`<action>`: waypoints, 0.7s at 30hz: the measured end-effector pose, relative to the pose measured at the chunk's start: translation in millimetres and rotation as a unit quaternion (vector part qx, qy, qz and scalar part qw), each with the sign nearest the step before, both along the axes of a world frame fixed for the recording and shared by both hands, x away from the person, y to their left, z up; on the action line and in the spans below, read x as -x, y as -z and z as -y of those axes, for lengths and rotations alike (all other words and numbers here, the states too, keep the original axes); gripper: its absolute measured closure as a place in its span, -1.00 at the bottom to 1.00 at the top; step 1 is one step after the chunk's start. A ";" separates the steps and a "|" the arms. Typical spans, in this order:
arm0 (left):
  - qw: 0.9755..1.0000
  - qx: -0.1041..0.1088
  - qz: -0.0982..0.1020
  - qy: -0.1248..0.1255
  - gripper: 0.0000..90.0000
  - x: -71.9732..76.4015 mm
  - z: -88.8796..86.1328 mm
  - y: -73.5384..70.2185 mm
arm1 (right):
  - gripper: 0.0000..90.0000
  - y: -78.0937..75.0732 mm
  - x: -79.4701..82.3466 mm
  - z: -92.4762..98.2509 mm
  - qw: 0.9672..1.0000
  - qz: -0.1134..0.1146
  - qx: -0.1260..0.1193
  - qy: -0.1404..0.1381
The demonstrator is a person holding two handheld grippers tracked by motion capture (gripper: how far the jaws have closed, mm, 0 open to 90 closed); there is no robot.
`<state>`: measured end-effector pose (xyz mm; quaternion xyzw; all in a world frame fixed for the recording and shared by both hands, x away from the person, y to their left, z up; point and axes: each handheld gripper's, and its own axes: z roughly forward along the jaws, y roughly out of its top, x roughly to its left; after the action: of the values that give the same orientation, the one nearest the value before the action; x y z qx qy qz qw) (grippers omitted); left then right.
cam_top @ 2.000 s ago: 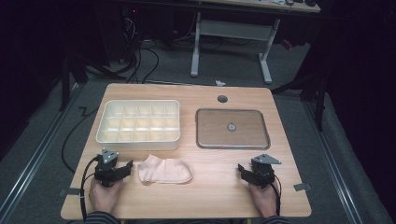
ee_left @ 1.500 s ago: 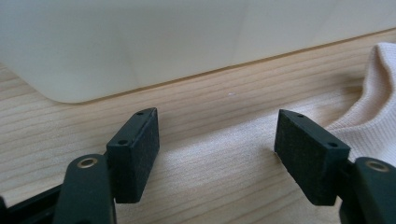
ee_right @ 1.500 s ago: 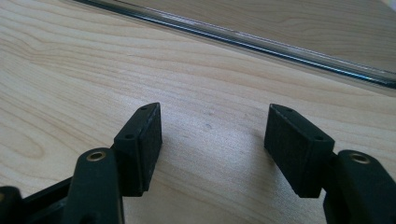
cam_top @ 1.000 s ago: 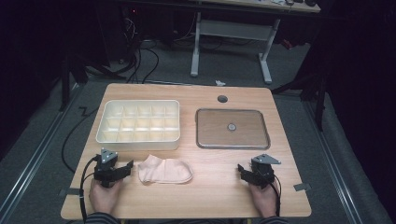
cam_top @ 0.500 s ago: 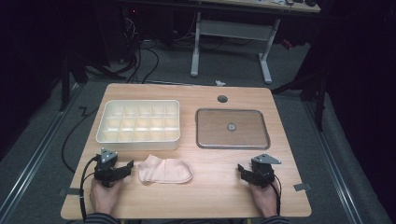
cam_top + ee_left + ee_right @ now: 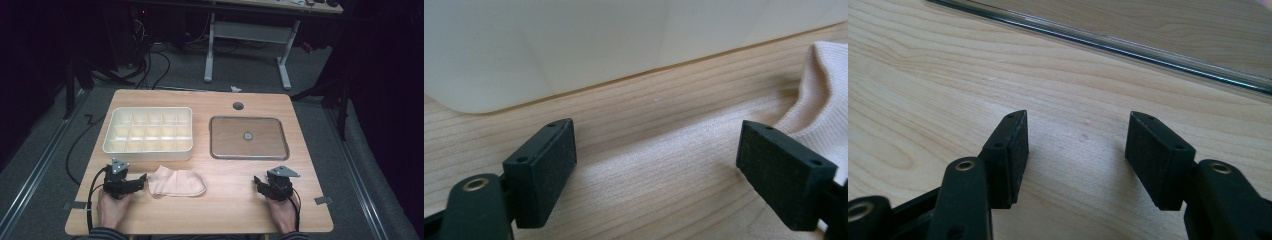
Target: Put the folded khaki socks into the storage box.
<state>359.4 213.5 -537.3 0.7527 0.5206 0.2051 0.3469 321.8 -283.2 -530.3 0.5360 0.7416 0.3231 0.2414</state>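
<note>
A pale pink sock lies flat on the wooden table, just right of my left gripper. In the left gripper view the sock's ribbed edge sits beside the right jaw. My left gripper is open, its jaws have just been opening, and only bare wood lies between them. At the front right, my right gripper rests low over the table. Its jaws have just been closing a little but stand open with nothing between them.
A cream box with several compartments stands behind the left gripper, its wall close ahead. A flat metal-rimmed tray lies at centre right, its rim ahead of the right gripper. A round hole marks the table's far side.
</note>
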 end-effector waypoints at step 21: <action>0.998 0.058 -0.008 0.016 -0.37 19.3 -10.6 -13.2 | 0.14 -10.4 9.7 -26.5 0.999 0.002 -0.027 -0.041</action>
<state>340.2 224.1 -524.2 0.7414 0.5221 0.1626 0.3890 312.1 -256.7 -519.9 0.5105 0.7538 0.3537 0.2145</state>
